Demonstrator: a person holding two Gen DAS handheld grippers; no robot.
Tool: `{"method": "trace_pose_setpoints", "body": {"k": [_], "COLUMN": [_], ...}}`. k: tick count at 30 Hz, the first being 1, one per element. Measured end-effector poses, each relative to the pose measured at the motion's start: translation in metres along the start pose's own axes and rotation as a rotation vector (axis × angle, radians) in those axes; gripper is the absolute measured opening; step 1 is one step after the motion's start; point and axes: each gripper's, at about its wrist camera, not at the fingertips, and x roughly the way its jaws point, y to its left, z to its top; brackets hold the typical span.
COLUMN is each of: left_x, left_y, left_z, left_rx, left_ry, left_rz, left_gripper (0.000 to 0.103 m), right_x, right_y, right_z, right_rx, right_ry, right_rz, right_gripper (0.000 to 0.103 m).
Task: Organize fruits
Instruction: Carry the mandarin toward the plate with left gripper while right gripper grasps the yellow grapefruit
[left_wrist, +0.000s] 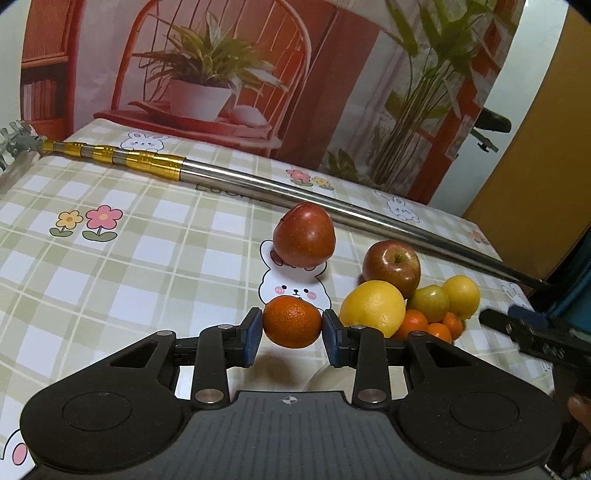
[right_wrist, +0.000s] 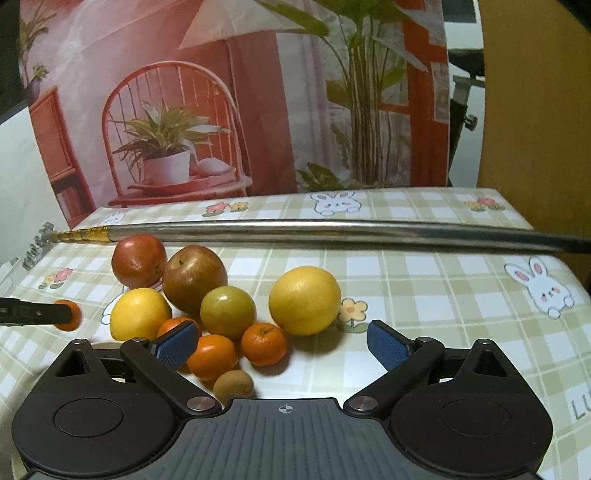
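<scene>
Between the blue pads of the left tool (left_wrist: 292, 326): a small round orange mandarin (left_wrist: 292, 322), clamped from both sides and lifted clear of the desk, shadow just beneath. Ahead of that tool, a dark red apple (left_wrist: 304, 235) alone on a printed rabbit; to its right, a close cluster of a second red apple (left_wrist: 392, 266), a large yellow citrus (left_wrist: 372, 307), a greenish-yellow round fruit (left_wrist: 429, 302) and a smaller yellow lemon (left_wrist: 461, 297), with small mandarins half hidden below them. At the right edge of the same view, the other tool only as a dark blurred bar, cut off.

In front of the right tool (right_wrist: 283, 343): fingers spread wide, holding nothing. Left blue pad (right_wrist: 177, 343) covering part of one small mandarin (right_wrist: 176, 325); a small brown round fruit (right_wrist: 233, 386) partly hidden behind the tool's body, kind hard to tell. At far left, the held mandarin mostly masked by the left tool's dark finger.

Underneath, a green-and-white checked cloth with rabbits and flowers (right_wrist: 424, 280) over the desk. Beyond the fruit, a long silver telescopic pole with gold bands (left_wrist: 258, 181) lying across, far right end cut off. Behind, a printed backdrop of a red chair and potted plants (right_wrist: 221, 110).
</scene>
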Motion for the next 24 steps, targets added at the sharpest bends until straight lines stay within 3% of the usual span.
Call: {"method": "trace_pose_setpoints", "body": {"k": [4,9,17,19,24], "left_x": [-0.006,-0.007,-0.007,-0.008,-0.010], "left_y": [-0.001,0.001,-0.004,-0.005,-0.010], "left_z": [-0.002,-0.003,-0.005,-0.005,-0.008], "left_rx": [0.011,0.005,0.028,0.035,0.056], "left_ry": [-0.017,-0.024,-0.021,-0.019,-0.019], "left_rz": [-0.003,-0.011,-0.019,-0.024,-0.032], "left_gripper": [0.037,0.037,0.037,0.037,0.037], "right_x": [0.004,0.023,0.062,0.067,0.069], "right_y": [-0.004,-0.021,-0.036,-0.037,-0.040], "right_z": [0.004,0.010,0.003,0.000,-0.003], "right_rx": [-0.036,0.031,0.139,0.162,0.185], "right_ry": [-0.062,-0.081,-0.046,-0.041,-0.044], "right_rz": [-0.039,-0.034,0.045,0.066,0.082], "right_gripper": [0.083,0.069,0.064,0.055,0.055]}}
